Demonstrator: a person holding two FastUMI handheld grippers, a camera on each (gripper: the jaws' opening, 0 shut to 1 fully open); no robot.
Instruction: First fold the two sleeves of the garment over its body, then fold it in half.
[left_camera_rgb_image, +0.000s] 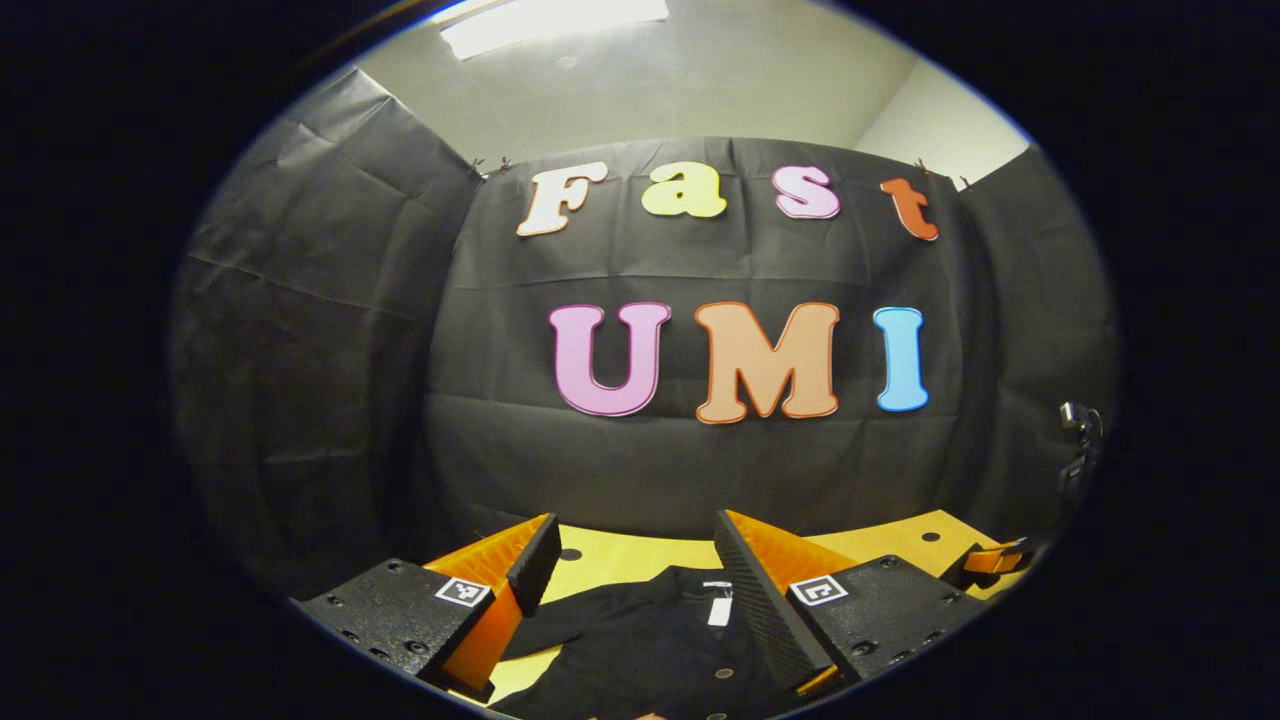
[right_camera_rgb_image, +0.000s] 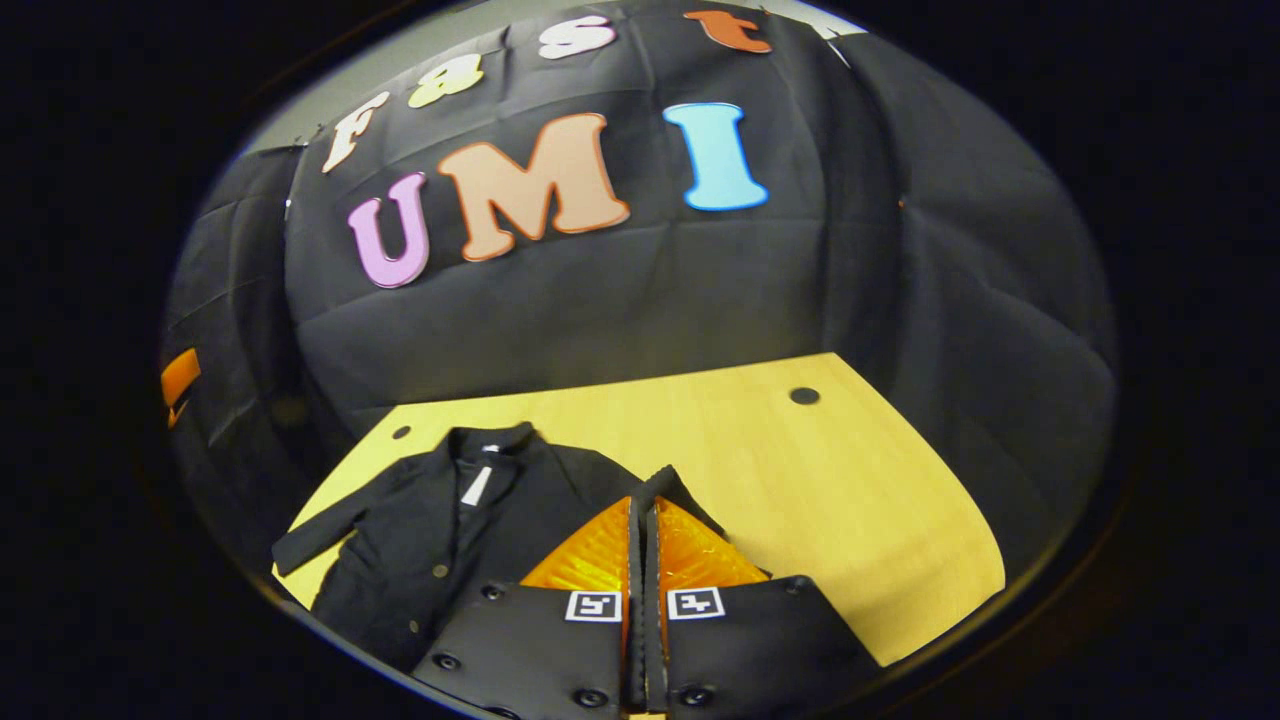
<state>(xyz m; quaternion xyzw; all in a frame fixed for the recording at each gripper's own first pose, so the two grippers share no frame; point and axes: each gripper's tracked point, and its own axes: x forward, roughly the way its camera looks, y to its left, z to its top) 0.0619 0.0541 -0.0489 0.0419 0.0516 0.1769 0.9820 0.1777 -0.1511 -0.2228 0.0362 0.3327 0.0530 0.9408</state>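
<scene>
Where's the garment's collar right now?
In the right gripper view the collar lies at the far end of the black garment, on the left part of the wooden table, left of the shut right tool.

Left gripper (left_camera_rgb_image: 628, 560) agape, right gripper (right_camera_rgb_image: 643, 500) closed.

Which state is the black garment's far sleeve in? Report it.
Spread. In the right gripper view the black button-front garment lies open on the yellow table, its sleeve stretched outward.

Black buttoned garment (right_camera_rgb_image: 440, 540) lies flat, front up, on the near-left part of the tabletop; collar far, white tag at neck, left sleeve (right_camera_rgb_image: 315, 540) spread outward, unfolded.
</scene>
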